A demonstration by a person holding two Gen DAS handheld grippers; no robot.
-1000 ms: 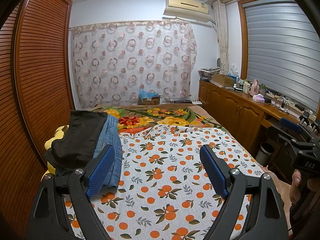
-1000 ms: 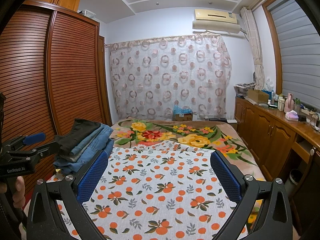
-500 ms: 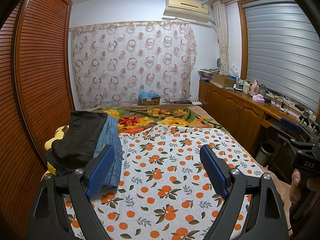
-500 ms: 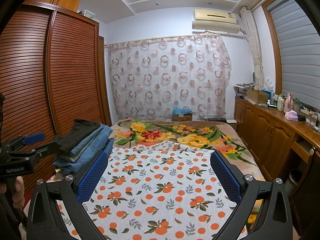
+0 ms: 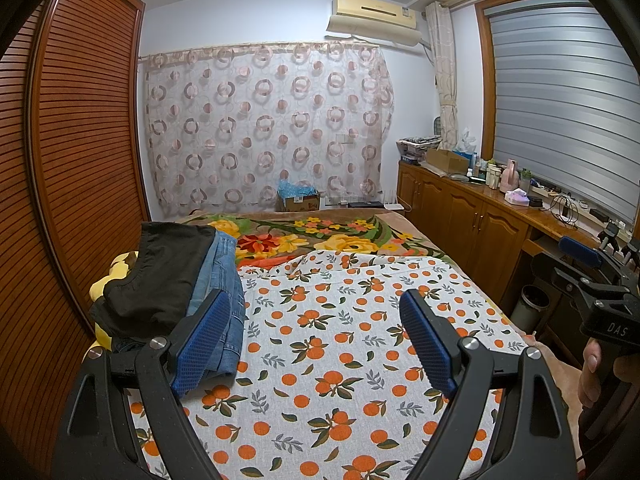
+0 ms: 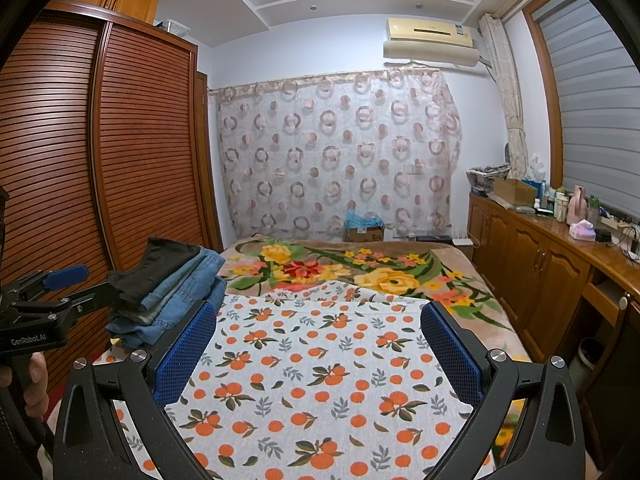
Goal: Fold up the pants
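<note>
A stack of folded pants (image 5: pixel 172 292), black cloth over blue denim, rests at the left edge of the orange-printed bedsheet (image 5: pixel 340 360). The left gripper (image 5: pixel 316 344) and right gripper (image 6: pixel 320 354) both hover spread and empty. Denim likely handles heavy and floppy; the waistband looks the surest hold.

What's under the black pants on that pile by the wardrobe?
Under the black pants lie several folded blue jeans. Below those, a yellow patterned cloth peeks out; how many jeans, or anything deeper, is hidden.

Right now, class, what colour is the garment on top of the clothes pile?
Black, lying over blue denim; the left wrist view shows it best.
</note>
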